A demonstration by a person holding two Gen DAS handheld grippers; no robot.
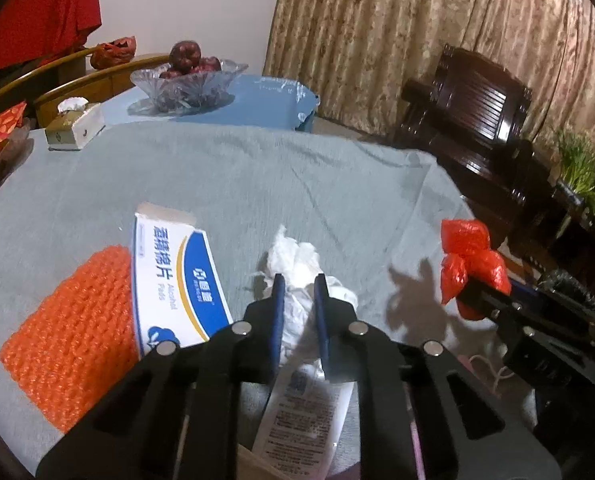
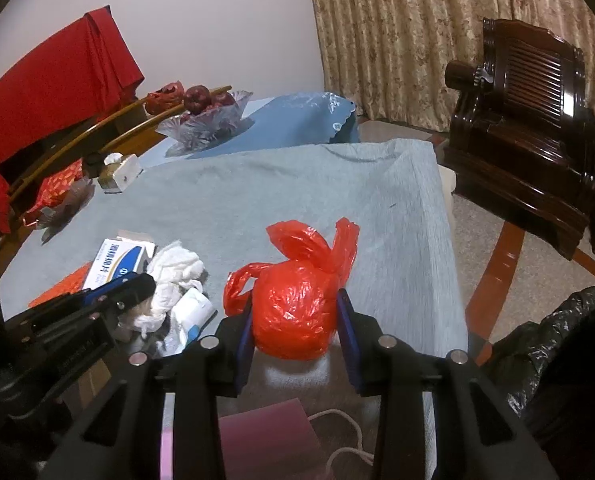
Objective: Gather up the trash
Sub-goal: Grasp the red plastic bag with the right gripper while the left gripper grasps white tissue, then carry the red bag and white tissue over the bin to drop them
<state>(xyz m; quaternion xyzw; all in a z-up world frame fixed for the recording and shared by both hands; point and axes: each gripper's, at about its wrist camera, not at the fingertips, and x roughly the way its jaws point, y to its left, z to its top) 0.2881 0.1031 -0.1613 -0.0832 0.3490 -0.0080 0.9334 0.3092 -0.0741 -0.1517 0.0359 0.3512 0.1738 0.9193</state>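
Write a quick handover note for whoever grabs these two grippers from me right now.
Left gripper: jaws shut on the crumpled white tissue, on the grey cloth.
Right gripper: jaws shut on the knotted red bag.
Black bin bag is at the right table edge.
Done: both pieces gripped, neither binned.
Left: drop both in the bin bag, then fetch the white-and-blue box, orange bubble wrap and white tube.

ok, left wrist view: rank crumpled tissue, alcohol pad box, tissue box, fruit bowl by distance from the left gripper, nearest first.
1. crumpled tissue, pinched in the left gripper.
2. alcohol pad box, just left.
3. tissue box, far left.
4. fruit bowl, far end of the table.
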